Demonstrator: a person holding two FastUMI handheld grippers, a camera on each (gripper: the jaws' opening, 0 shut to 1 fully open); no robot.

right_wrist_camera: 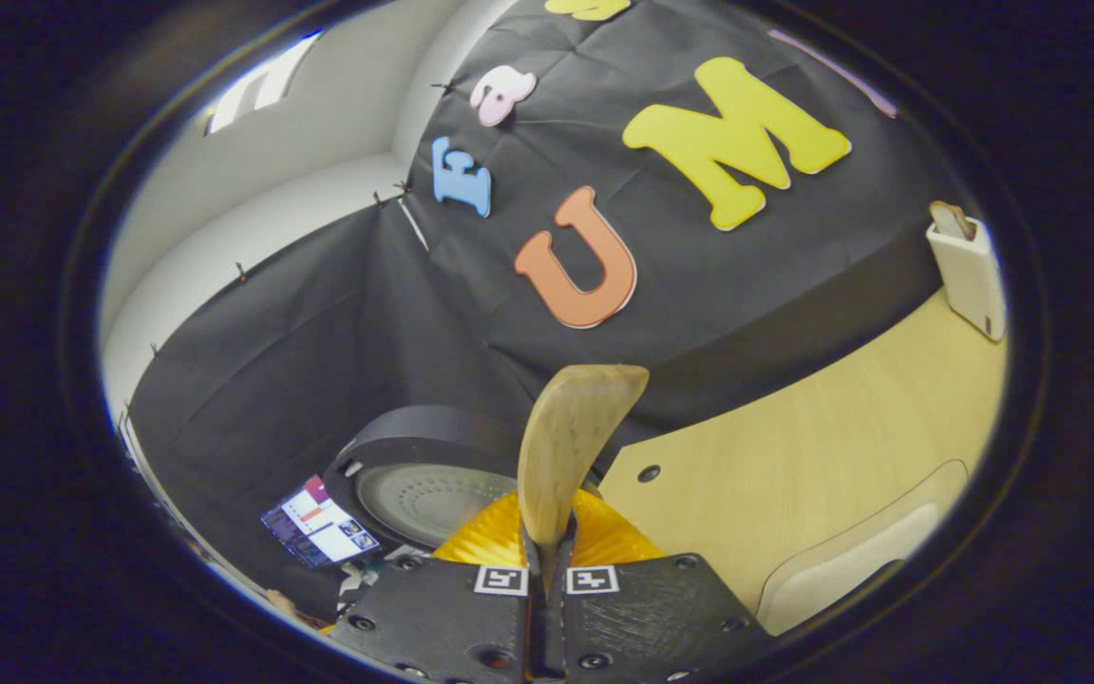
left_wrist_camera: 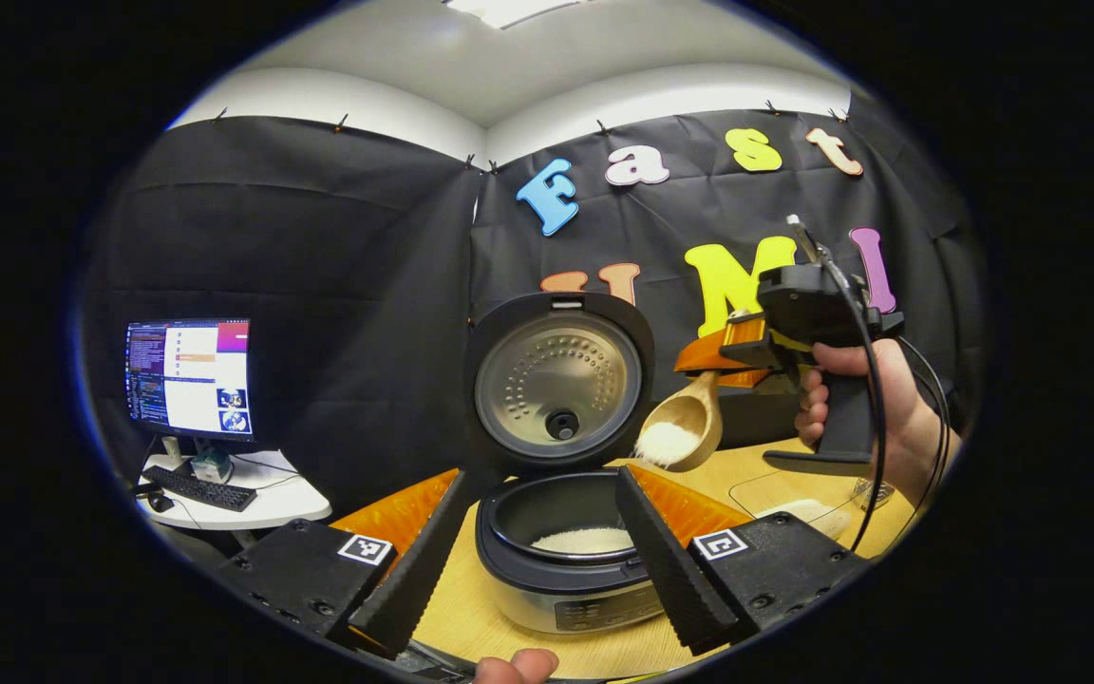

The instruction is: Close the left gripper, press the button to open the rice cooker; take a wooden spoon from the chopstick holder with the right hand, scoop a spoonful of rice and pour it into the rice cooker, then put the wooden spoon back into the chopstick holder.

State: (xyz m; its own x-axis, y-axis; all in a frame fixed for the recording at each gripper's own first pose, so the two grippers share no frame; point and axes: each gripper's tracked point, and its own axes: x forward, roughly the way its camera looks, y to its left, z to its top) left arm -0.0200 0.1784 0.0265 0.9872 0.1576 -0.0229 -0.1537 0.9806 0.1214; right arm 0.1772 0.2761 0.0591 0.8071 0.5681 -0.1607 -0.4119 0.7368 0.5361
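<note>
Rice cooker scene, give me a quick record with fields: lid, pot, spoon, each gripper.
lid: rice cooker lid up, open
pot: some rice inside
spoon: wooden spoon tilted over the cooker's right edge, rice in its bowl
right gripper: shut on the spoon's handle
left gripper: open, fingers either side of the cooker
chopstick holder: far corner of table

A: What colour is the rice cooker (left_wrist_camera: 561, 560)?
B: Dark rim, silvery body, with a grey metal inner lid (left_wrist_camera: 556, 380) dotted in rings. The rice (left_wrist_camera: 585, 540) inside is white.
A: And the wooden spoon (left_wrist_camera: 685, 427)?
B: Pale tan wood, with white rice at its 7 o'clock edge.
A: The desk (left_wrist_camera: 765, 470)?
B: Light wood grain. The chopstick holder (right_wrist_camera: 970, 271) at its 2 o'clock end is cream-white.
</note>
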